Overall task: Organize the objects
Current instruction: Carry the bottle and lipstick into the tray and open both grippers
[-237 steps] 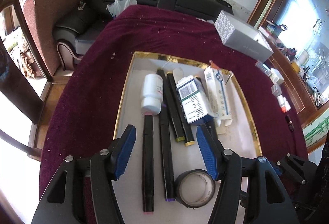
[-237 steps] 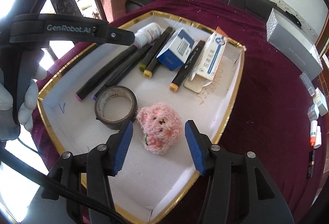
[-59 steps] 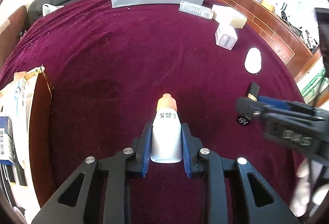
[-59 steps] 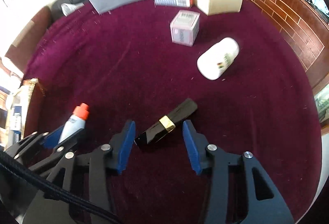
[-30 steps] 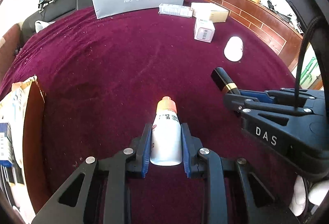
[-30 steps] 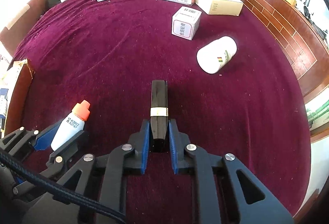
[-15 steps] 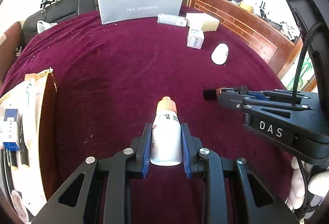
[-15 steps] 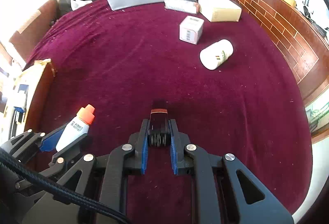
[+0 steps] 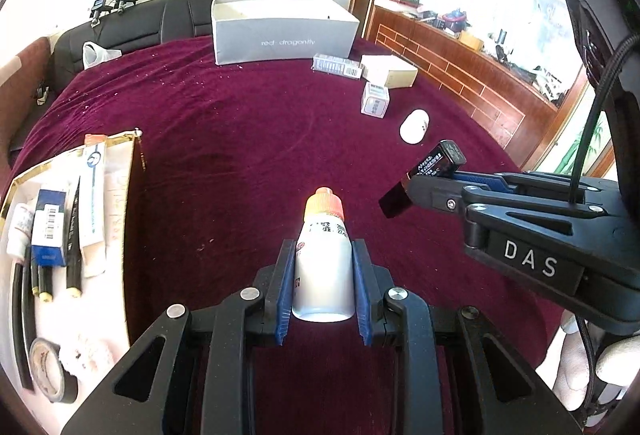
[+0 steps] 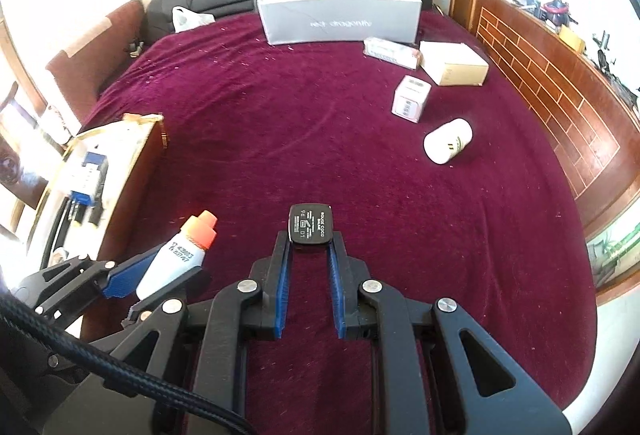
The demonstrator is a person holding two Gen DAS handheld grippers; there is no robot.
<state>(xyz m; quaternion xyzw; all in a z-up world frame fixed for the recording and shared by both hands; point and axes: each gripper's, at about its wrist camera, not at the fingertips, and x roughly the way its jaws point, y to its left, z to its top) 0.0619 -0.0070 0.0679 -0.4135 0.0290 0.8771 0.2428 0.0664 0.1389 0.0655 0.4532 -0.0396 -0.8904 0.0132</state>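
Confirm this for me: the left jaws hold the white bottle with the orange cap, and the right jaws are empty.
Not right. The right jaws are not empty: the right gripper is shut on a black lipstick, as the right wrist view shows. The left gripper does hold the white bottle.

Tray (image 9: 134,195) cut off at left edge; tape roll (image 9: 50,371) partly cropped.

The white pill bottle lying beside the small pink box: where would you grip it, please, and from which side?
Grip the white pill bottle across its round body, coming from above. It lies on its side on the maroon cloth, so the curved sides are free, with the jaws set square to its long axis.
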